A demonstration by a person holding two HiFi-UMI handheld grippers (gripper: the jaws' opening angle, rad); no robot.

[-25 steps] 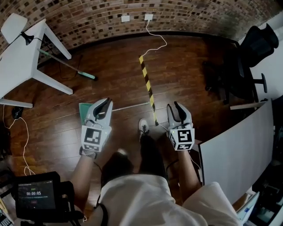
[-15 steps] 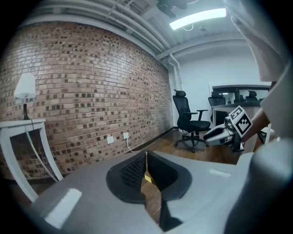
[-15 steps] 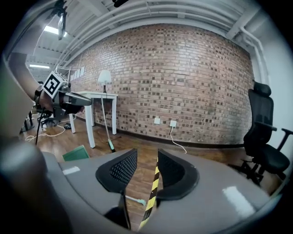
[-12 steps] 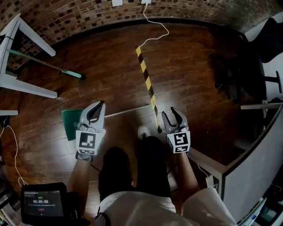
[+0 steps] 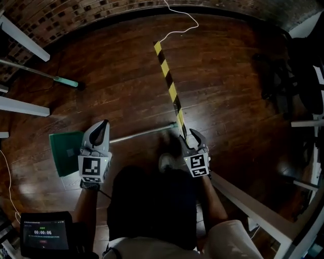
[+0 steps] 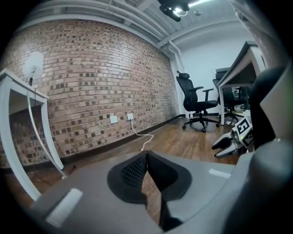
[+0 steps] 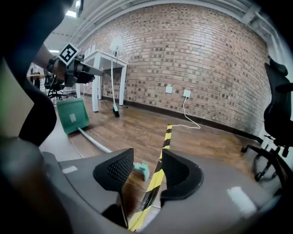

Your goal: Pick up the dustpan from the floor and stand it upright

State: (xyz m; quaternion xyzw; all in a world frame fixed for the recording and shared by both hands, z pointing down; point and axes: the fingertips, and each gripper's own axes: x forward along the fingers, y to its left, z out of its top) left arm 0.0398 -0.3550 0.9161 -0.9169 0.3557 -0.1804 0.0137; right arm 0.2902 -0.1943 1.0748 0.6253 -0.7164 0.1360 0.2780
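Right gripper [image 5: 188, 135], low centre, has empty jaws spread, just opening; left gripper [image 5: 103, 126] is pressed together beside the green dustpan [image 5: 63, 152] lying flat at left. Open wood floor [image 5: 116, 71] reaches the brick wall [image 5: 61, 15] at top.

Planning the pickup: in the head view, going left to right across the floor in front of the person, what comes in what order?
green dustpan scoop → left gripper → dustpan handle → right gripper, whose jaws have just been opening, with nothing held between them
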